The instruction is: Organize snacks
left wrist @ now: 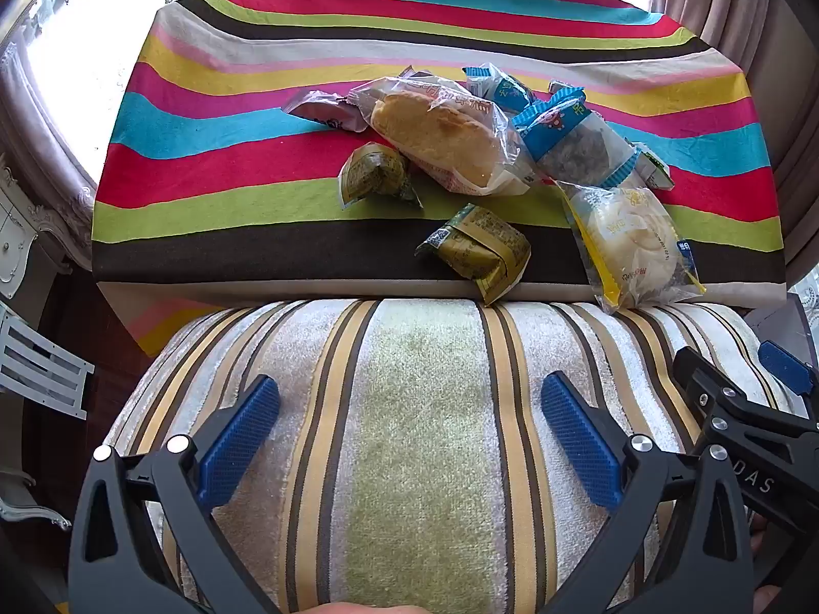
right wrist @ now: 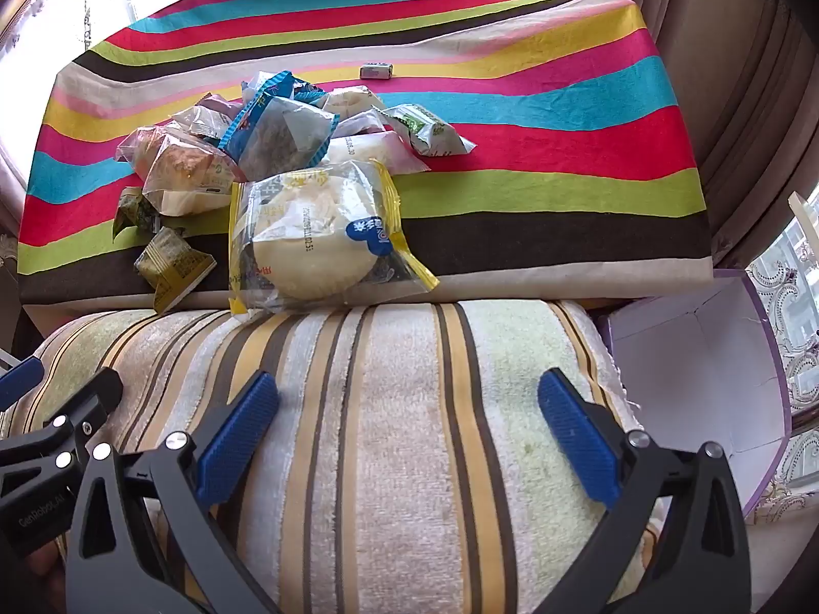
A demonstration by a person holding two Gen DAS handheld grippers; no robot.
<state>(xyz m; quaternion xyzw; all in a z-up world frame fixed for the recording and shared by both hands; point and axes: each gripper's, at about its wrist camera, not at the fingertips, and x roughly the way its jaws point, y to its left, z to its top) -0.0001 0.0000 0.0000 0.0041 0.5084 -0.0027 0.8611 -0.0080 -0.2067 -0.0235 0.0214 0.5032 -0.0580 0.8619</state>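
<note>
A pile of wrapped snacks lies on the striped tablecloth point(left wrist: 205, 153). It holds a bread bag point(left wrist: 440, 138), two green packets point(left wrist: 373, 176) point(left wrist: 478, 250), a blue-edged packet point(left wrist: 573, 138) and a yellow-edged pastry bag point(left wrist: 632, 245) at the near edge, also seen in the right wrist view point(right wrist: 317, 235). My left gripper point(left wrist: 409, 430) is open and empty over the striped towel point(left wrist: 419, 409), well short of the snacks. My right gripper point(right wrist: 409, 430) is open and empty beside it, over the same towel point(right wrist: 399, 409).
An open white and purple box point(right wrist: 701, 389) stands to the right of the towel. A small wrapped item point(right wrist: 376, 71) lies alone further back on the cloth point(right wrist: 563, 163). Curtains point(right wrist: 742, 77) hang at the right, white furniture point(left wrist: 30, 256) at the left.
</note>
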